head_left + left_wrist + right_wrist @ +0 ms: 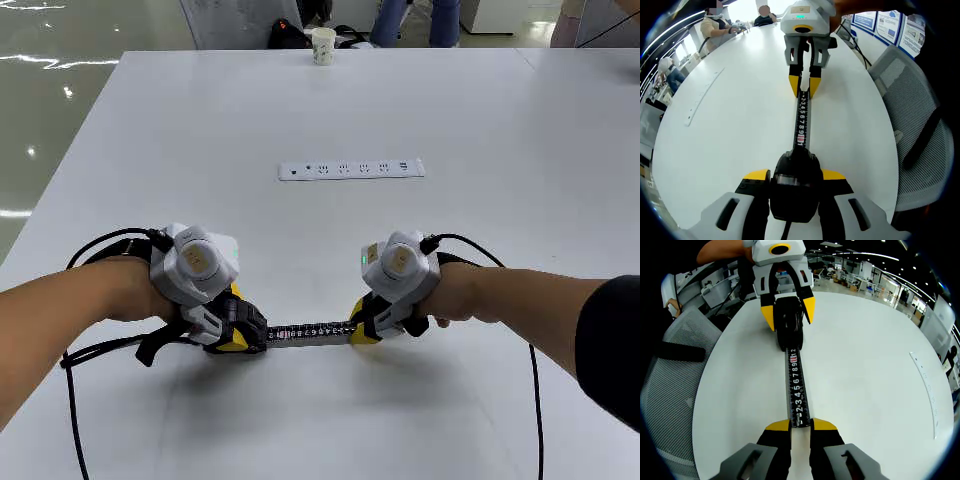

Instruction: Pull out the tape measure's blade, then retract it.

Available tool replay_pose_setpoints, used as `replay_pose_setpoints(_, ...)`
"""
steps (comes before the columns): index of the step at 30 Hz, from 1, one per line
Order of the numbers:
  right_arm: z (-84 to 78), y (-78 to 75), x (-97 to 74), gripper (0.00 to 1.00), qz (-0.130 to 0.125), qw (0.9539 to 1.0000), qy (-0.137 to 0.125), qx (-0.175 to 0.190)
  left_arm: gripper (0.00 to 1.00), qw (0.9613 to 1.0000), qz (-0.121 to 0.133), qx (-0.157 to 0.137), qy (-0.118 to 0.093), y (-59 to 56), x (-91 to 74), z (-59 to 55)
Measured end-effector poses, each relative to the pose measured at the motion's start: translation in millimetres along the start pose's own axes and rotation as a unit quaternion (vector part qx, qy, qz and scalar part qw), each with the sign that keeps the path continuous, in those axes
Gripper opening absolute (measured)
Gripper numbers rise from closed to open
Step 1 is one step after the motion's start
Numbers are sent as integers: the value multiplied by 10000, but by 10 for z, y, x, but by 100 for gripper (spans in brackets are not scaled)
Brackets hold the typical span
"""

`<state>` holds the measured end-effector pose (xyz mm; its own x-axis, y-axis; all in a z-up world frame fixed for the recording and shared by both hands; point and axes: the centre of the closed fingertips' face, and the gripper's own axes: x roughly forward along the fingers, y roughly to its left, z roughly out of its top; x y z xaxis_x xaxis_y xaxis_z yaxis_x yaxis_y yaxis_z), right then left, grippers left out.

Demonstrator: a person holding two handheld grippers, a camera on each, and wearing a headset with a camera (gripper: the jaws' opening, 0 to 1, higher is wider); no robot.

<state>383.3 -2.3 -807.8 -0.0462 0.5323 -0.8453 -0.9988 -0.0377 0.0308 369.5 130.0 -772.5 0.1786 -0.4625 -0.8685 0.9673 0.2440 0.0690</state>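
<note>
A black tape measure case (794, 185) sits between the yellow-tipped jaws of my left gripper (236, 325), which is shut on it. The blade (310, 329) runs out about a dozen centimetres across the white table to my right gripper (362, 326), shut on the blade's end. In the right gripper view the numbered blade (796, 390) stretches from my right gripper (800, 426) up to the case (788, 320) held by the left gripper (787, 309). In the left gripper view the blade (802, 120) reaches the right gripper (804, 85).
A white power strip (350, 169) lies on the table (480, 140) beyond the grippers. A paper cup (323, 45) stands at the far edge. Black cables (72, 400) trail from both grippers. A grey mesh chair (920, 135) stands beside the table.
</note>
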Motion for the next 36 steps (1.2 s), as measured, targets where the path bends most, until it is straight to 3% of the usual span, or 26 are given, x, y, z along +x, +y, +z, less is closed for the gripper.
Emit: replay_pose_setpoints(36, -222, -34, -134, 10, -56, 9999, 124, 66, 32, 10000, -3, -1, 5, 11, 7, -7)
